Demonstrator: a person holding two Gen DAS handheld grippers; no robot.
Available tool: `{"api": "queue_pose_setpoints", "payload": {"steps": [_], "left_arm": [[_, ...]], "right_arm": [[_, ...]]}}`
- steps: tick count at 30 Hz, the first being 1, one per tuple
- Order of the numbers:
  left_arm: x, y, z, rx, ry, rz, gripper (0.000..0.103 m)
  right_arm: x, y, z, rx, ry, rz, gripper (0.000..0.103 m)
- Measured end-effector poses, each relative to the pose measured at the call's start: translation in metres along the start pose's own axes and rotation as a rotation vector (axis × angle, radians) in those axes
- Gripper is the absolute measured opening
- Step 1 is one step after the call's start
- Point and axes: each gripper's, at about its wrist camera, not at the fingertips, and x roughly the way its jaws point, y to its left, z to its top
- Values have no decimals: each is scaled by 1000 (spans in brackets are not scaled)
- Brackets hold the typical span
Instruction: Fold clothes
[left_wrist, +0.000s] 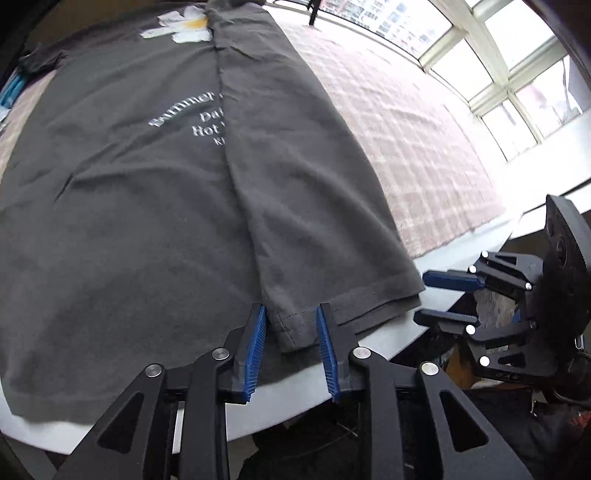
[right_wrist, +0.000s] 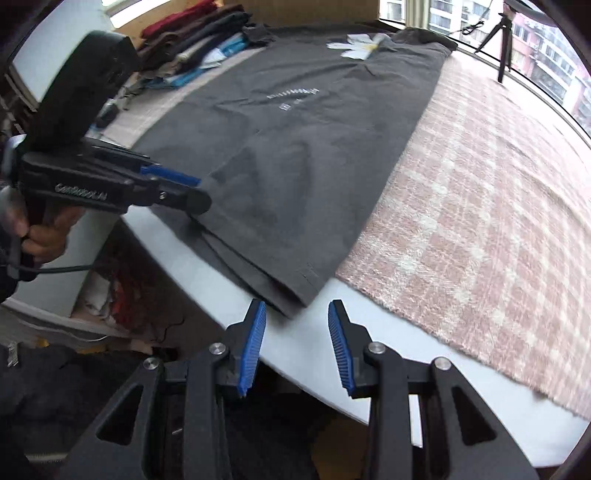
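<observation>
A dark grey T-shirt (left_wrist: 147, 184) with a white daisy print and white lettering lies flat on the table, its right side folded over the middle. My left gripper (left_wrist: 291, 321) stands open at the near hem. The corner of the folded flap (left_wrist: 291, 332) lies between its blue pads, which do not press on it. In the right wrist view the left gripper (right_wrist: 201, 192) rests at the T-shirt (right_wrist: 295, 147) hem, held by a hand. My right gripper (right_wrist: 297, 314) is open and holds nothing, just short of the shirt's near right corner (right_wrist: 306, 284). In the left wrist view the right gripper (left_wrist: 421, 297) hangs off the table edge.
A pink plaid cloth (right_wrist: 480, 203) covers the table to the right of the shirt. The white table edge (right_wrist: 207, 266) runs along the near side. A stack of folded clothes (right_wrist: 192, 37) sits at the far left. A small tripod (right_wrist: 504, 44) stands by the windows.
</observation>
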Motion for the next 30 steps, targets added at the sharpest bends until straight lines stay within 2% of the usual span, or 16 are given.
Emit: {"api": "queue_pose_setpoints", "payload": {"steps": [1,2,3,4,6,11,14,16,18,20,22,24,27,30], "left_arm": [[3,0,0,6,7,-1,24],[3,2,1,-4,10,-17,20],[4,4,1,-15,13,-30,11],[4,7,0,-26,15,-36,10],[2,7,-3,-32,7,-55,6],[-12,4,-13,-16,-31,-108,5],[-2,9,-18,4,-6,-47,5],[-4,12,-19,-3,-6,-54,6],[-17,9,-23,16,-32,-40,6],[-30,6,-26,37,-58,-21,6],[-38,0,-27,68,-86,41,7],[-45,-5,-29,96,-112,98,12],[-55,8,-31,80,-135,132,19],[-57,27,-37,52,-124,213,20]], "right_arm": [[3,1,-1,5,-3,-18,35],[4,2,-1,9,-13,-21,34],[5,3,-1,12,-27,-16,29],[5,4,-2,11,-36,-22,16],[5,6,-2,2,-45,-41,6],[-10,14,-5,-49,-61,-60,4],[-7,15,-6,-68,-28,-62,4],[-7,13,-6,-58,7,-44,5],[-20,13,-6,-41,-1,-14,5],[-37,9,-2,-2,-60,14,5],[-39,8,10,30,-96,18,5],[-25,10,22,41,-109,-6,5],[6,12,34,56,-84,-14,6],[24,15,33,41,-29,-40,6]]}}
